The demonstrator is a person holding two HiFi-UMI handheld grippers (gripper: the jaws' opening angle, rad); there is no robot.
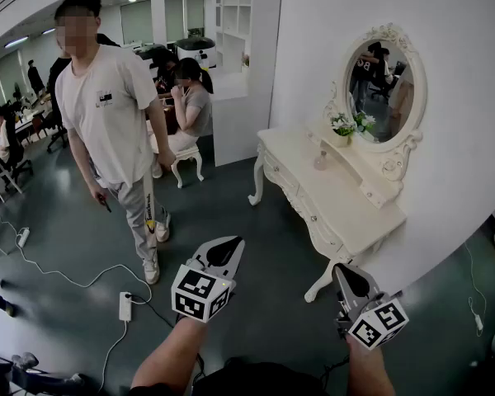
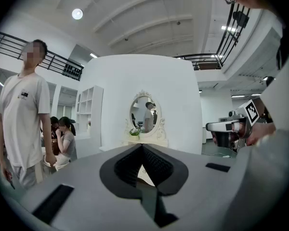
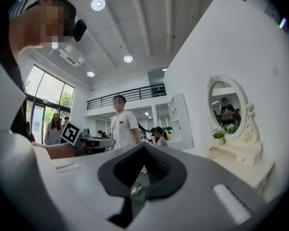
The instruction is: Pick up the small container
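Observation:
The small container [image 1: 320, 162], a pale pinkish bottle, stands on the top of the white dressing table [image 1: 346, 213], below the oval mirror [image 1: 381, 85]. Both grippers hang over the grey floor, well short of the table and holding nothing. My left gripper [image 1: 223, 249] is at lower centre with its jaws together. My right gripper [image 1: 345, 272] is near the table's front leg, jaws also together. The left gripper view looks over the left gripper [image 2: 142, 146] at the far mirror [image 2: 143, 113]. The right gripper [image 3: 144, 146] has the dressing table [image 3: 241, 163] to its right.
A person in a white T-shirt [image 1: 115, 114] stands on the floor at left. Another person [image 1: 194, 106] sits on a white stool behind. A power strip [image 1: 124, 305] and cable lie on the floor at lower left. A flower pot [image 1: 343, 128] stands by the mirror.

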